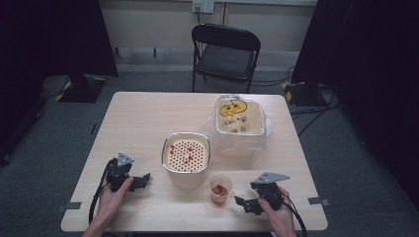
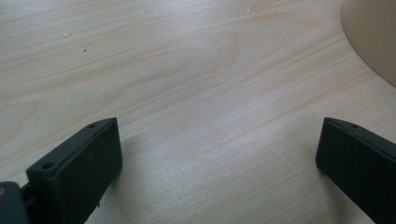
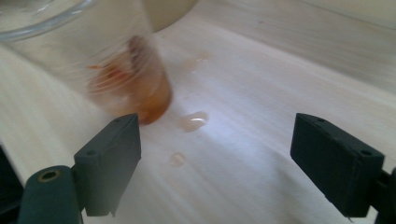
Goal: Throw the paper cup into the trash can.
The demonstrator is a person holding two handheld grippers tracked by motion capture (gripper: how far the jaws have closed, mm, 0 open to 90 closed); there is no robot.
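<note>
The right gripper (image 1: 245,203) is holding its fingers (image 3: 109,163) wide apart, empty; the plastic cup (image 3: 116,74) is standing just beyond its left finger. The left gripper (image 1: 140,181) is gaping open over bare table (image 2: 187,70), the strainer bowl (image 1: 186,154) sitting beyond.

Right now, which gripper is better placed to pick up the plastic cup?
Right. The right gripper sits open beside the plastic cup, which looms just past its jaws in the right gripper view. The left gripper faces bare table beyond the strainer bin.
</note>
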